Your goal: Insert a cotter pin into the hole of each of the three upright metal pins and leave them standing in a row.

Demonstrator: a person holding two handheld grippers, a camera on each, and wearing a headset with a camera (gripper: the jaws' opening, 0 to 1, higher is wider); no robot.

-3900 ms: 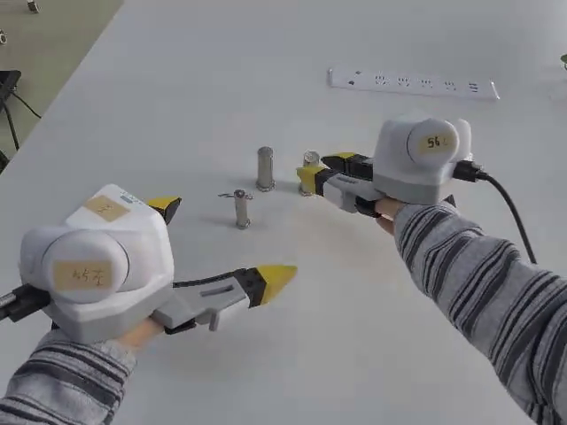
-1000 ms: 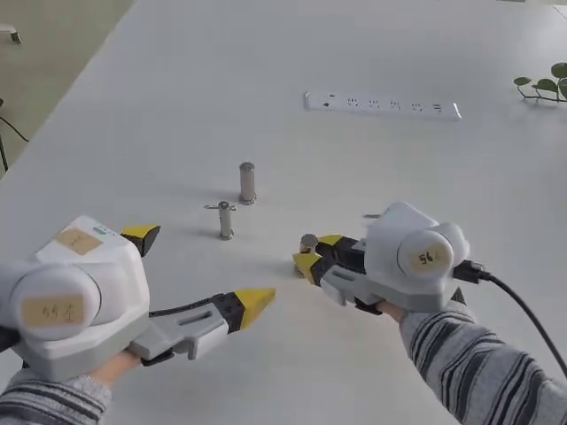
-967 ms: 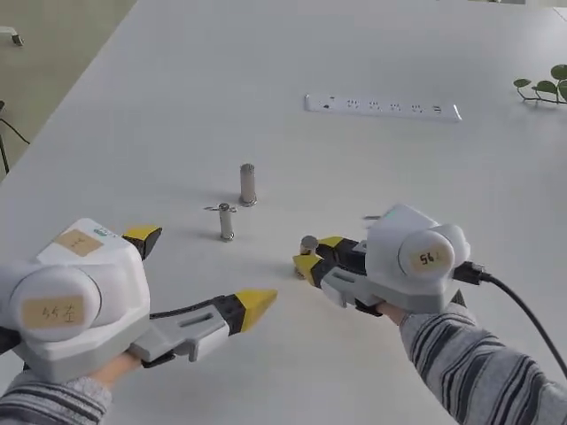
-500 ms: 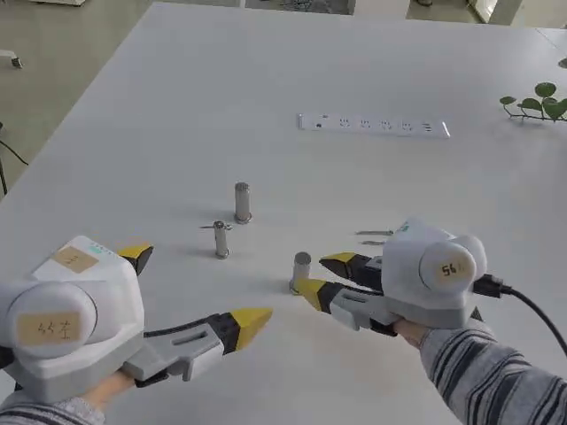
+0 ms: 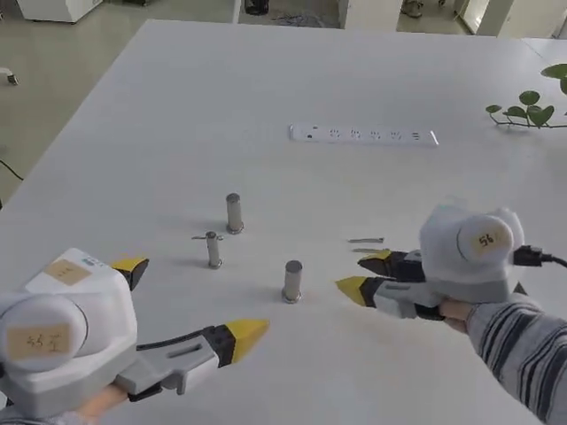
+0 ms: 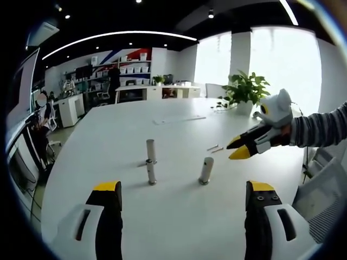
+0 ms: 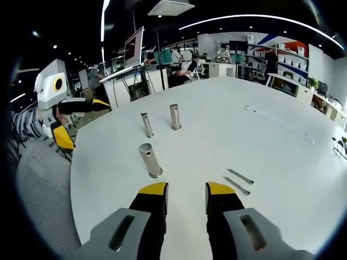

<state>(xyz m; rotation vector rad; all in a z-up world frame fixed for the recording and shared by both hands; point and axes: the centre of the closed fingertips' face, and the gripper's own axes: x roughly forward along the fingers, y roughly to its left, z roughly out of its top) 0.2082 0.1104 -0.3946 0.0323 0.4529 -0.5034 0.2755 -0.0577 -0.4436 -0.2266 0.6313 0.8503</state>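
Three upright metal pins stand on the white table: a far one (image 5: 234,213), a middle one (image 5: 213,250) with a cotter pin through its top, and a near one (image 5: 292,282). Two loose cotter pins (image 5: 365,240) lie right of them. My right gripper (image 5: 361,274) sits right of the near pin, apart from it, jaws slightly open with nothing between them. In the right gripper view the near pin (image 7: 149,160) stands ahead on the left and the cotter pins (image 7: 240,177) on the right. My left gripper (image 5: 188,301) stands wide open, empty, short of the pins (image 6: 205,170).
A white power strip (image 5: 361,135) lies farther back on the table (image 5: 159,115). A plant sprig (image 5: 523,106) reaches in at the far right. A cable (image 5: 540,258) trails from the right gripper. Shelves, desks and people fill the room behind.
My right gripper has let go of the near pin and drawn back to the right. That pin now stands alone on the table. The camera has also shifted.
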